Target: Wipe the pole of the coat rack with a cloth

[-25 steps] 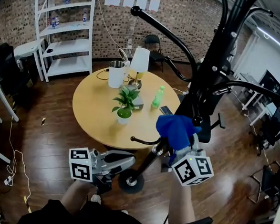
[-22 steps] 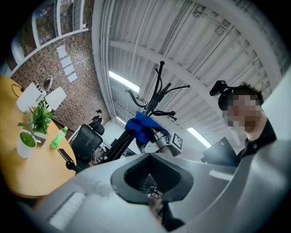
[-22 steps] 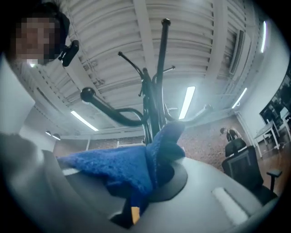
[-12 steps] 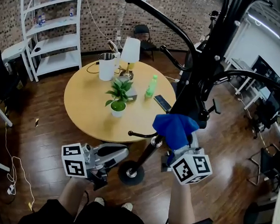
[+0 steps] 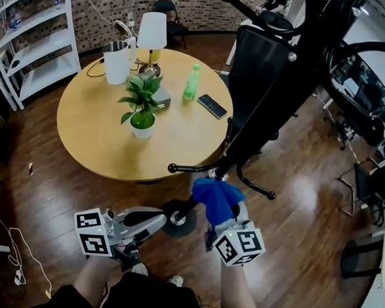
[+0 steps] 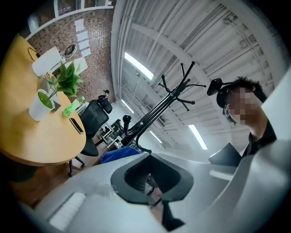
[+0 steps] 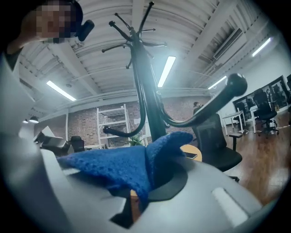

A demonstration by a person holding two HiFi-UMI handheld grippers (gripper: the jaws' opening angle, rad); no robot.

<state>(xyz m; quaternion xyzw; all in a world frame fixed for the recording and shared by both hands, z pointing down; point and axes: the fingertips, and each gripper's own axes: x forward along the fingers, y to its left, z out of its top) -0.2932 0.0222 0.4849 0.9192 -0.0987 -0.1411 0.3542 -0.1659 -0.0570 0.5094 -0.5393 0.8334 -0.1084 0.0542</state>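
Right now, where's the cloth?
Head view, lower centre: cloth held in the right gripper, at the pole's lower end, near the table edge.

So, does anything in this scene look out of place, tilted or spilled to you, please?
Nothing stands out. The right gripper is shut on the blue cloth by the coat rack pole, and on the round table the potted plant, green bottle and lamp stand upright with nothing spilled.

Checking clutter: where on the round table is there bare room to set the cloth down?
The table is bare at its left side and near edge, before the plant. Crowded: far side, with jug, lamp, bottle, phone.
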